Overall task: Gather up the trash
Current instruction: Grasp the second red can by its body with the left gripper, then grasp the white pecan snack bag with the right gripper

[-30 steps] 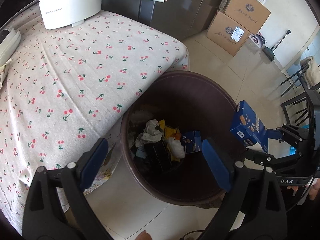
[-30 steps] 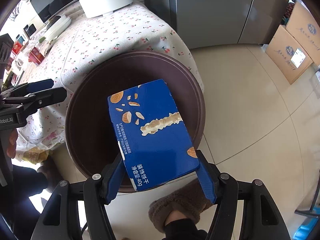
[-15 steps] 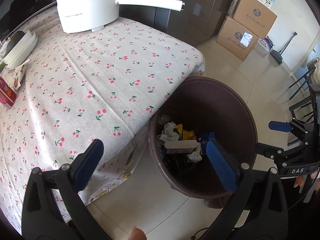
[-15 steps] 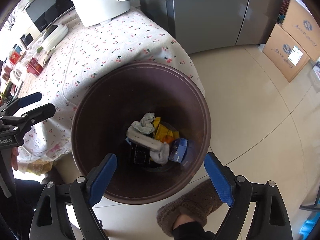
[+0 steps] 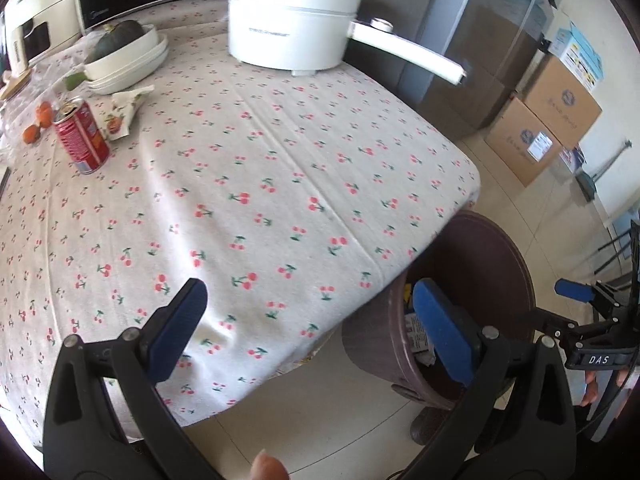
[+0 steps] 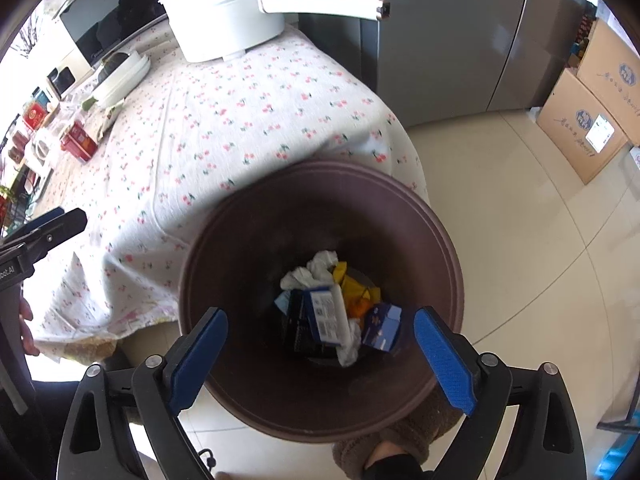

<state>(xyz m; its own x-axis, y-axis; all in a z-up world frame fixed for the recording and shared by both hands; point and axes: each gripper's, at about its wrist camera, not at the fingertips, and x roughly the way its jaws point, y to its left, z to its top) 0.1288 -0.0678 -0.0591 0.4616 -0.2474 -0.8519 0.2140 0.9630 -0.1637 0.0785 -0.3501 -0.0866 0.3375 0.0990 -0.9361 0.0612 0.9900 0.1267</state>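
Two tongs hang over the scene, and both are empty. The right tongs [image 6: 320, 356] are over the brown bin [image 6: 444, 240], with their blue tips spreading wider and nothing between them. Below them, at the bottom of the bin, lies the blue box [image 6: 326, 314] on white paper and yellow wrappers. The left tongs [image 5: 308, 332] are spread wide over the cherry tablecloth [image 5: 248, 168], with the bin just beside their right tip.

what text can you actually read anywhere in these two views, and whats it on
"DAS": white letters on the right gripper body, seen from the left wrist view.
"ootAI", start cut off: on the left gripper body, right wrist view.
Too small or blurred to read: white pot front label, red can, cardboard boxes, blue box in the trash bin.
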